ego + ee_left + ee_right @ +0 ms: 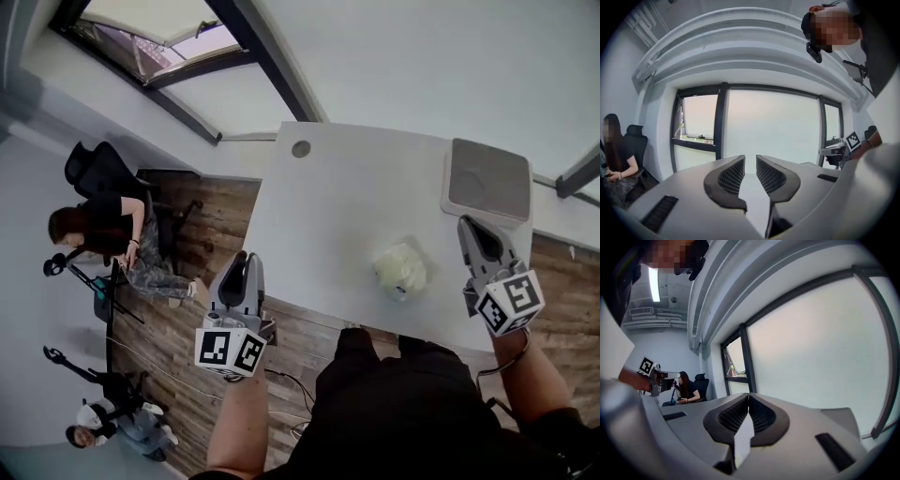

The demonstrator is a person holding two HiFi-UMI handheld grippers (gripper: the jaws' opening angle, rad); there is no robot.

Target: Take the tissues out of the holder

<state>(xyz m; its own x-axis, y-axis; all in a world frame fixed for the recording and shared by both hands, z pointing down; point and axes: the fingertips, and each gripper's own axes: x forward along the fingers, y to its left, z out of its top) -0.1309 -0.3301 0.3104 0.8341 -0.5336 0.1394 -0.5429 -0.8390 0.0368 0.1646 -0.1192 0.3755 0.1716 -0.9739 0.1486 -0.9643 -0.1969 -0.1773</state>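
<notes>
The left gripper (246, 259), at the lower left of the head view, hangs beyond the counter (328, 206) edge, over the floor. Its jaws are slightly apart and empty. The right gripper (473, 230), at the right, has its jaws closed on nothing. Further in, a pale crumpled tissue bundle (400, 269) lies on the counter, apart from the flat grey holder (487, 178) at the upper right.

Step in hand, judged: neither gripper is working on anything, and the tissues are probably already out. Any further pull requires open jaws at the holder.
</notes>
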